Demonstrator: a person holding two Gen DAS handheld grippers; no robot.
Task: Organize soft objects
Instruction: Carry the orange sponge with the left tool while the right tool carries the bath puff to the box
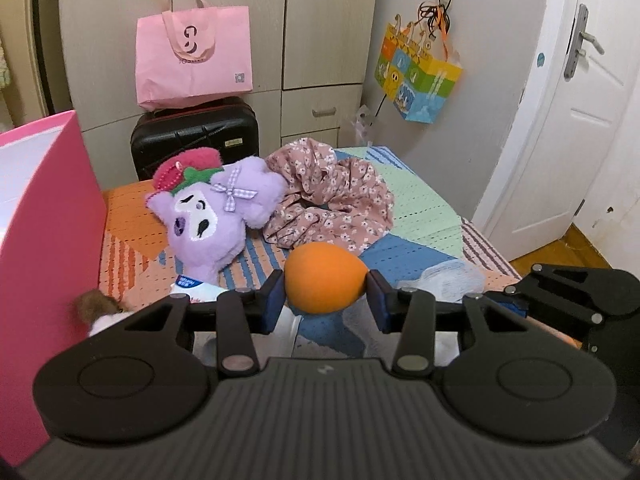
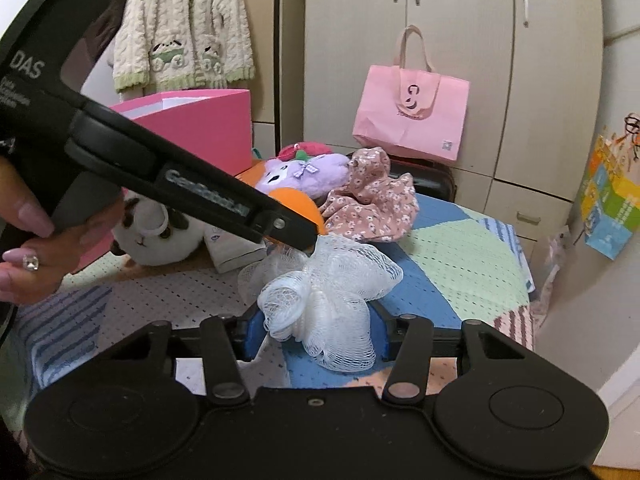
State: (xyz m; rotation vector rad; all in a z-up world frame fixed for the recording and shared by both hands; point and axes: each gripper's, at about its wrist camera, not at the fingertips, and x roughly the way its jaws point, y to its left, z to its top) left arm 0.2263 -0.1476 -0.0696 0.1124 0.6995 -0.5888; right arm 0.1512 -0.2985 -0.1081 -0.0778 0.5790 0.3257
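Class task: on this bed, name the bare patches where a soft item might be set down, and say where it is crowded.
Free: the green patch between the floral cloth and the door-side edge; also the pale patch left of the mesh puff. Crowded: around the purple plush, by the pink box.

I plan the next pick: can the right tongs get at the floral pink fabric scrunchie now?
Probably not yet: the right tongs already straddle the white mesh bath sponge, with the scrunchie lying beyond it.
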